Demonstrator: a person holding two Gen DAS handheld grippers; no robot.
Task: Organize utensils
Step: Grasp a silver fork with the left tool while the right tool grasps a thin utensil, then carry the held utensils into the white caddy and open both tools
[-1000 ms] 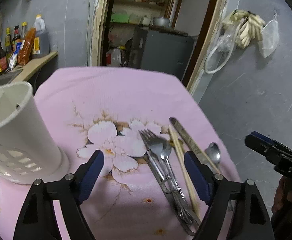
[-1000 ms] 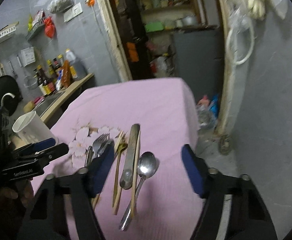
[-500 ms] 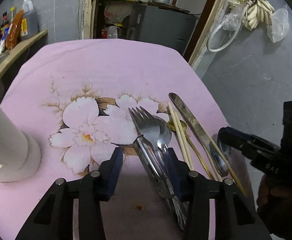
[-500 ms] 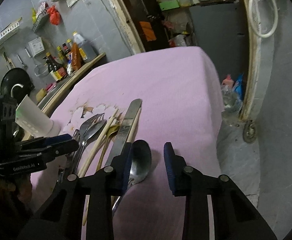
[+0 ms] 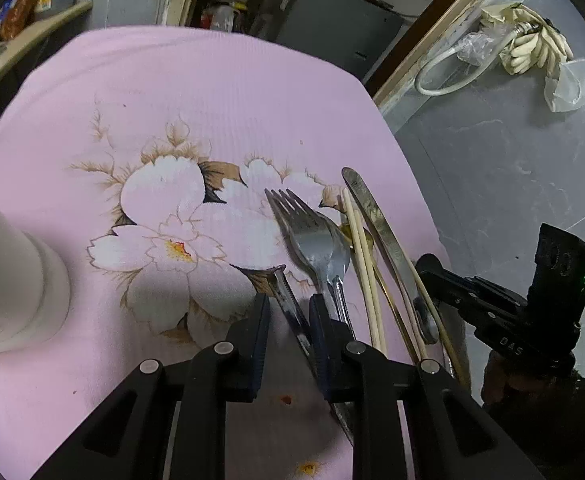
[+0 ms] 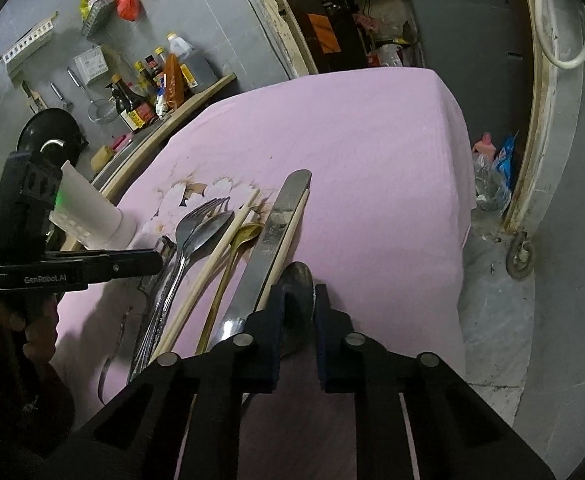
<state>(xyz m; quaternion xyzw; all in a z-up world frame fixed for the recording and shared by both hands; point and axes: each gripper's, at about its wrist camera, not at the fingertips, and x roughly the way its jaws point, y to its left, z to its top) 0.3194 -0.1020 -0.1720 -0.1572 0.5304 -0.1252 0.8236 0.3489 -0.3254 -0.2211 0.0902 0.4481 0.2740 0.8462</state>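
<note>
left tongs point(image 5: 288, 312), lower centre of the left view: jaws closing around a serrated knife point(image 5: 286, 300); the blade sits between the pads, firm contact cannot be confirmed. right tongs point(image 6: 298, 312), lower centre of the right view: jaws closing around the bowl of a large spoon point(image 6: 298, 296); the pads flank it closely, pressing cannot be told.

location of stock: all cutlery lies in a row at the right side of the pink cloth point(image 5: 212, 92). from the left of that row: serrated knife, fork point(image 5: 304, 224) overlapping a second spoon point(image 5: 338, 260), pale chopsticks point(image 5: 362, 256), a gold spoon point(image 6: 248, 234) partly hidden, a table knife point(image 5: 372, 208), then the large spoon at the cloth's edge. a white holder point(image 5: 8, 280) stands at the far left of the left view, well apart from the row.

handling judgement: metal pieces are stiff, light, smooth and likely slippery against the pads; a spoon bowl is curved and may squirt out, so the neck or handle is the sounder hold. the knife is best taken flat across the blade or handle. chopsticks are light and roll; neighbours lie touching, so one lift may drag another.
</note>
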